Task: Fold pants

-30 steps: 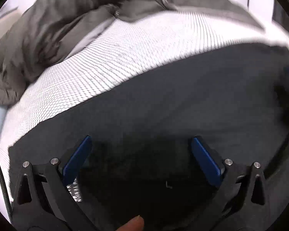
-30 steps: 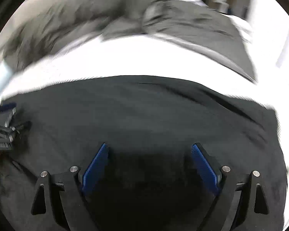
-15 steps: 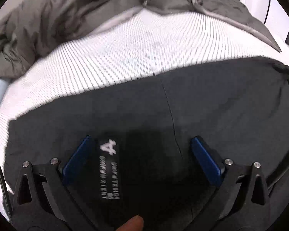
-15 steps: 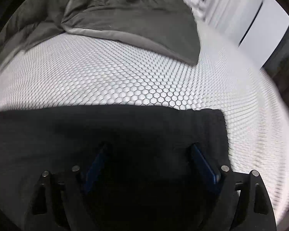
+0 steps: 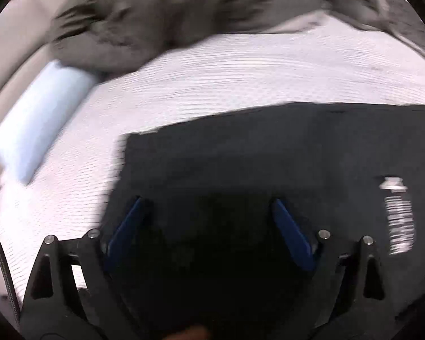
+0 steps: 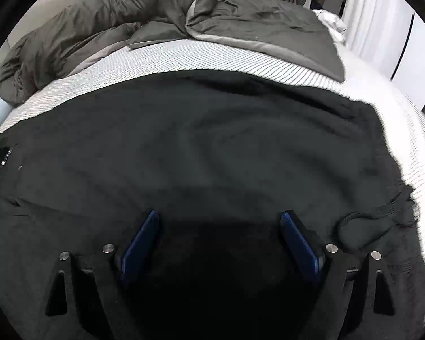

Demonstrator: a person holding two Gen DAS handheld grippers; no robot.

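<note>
Black pants (image 6: 212, 147) lie spread on the bed (image 6: 405, 119), directly beneath and ahead of both hand-held grippers. Left hand-held gripper (image 5: 208, 208) and right hand-held gripper (image 6: 219, 221) hover with jaws spread wide, grasping nothing. Beyond the pants sits a rumpled grey duvet (image 6: 133, 19).

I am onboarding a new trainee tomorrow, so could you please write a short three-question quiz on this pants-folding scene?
1. True or false: the left claw is closed on the black pants.
2. What lies bunched at the far end of the white mattress cover?
A. a grey duvet
B. a red towel
C. a stack of books
3. Fill in: in the left wrist view, the white printed label on the pants lies to the ____ of the claw.

Key:
1. False; both the left claw and the right claw are open above the fabric.
2. A, the grey duvet.
3. right
</note>
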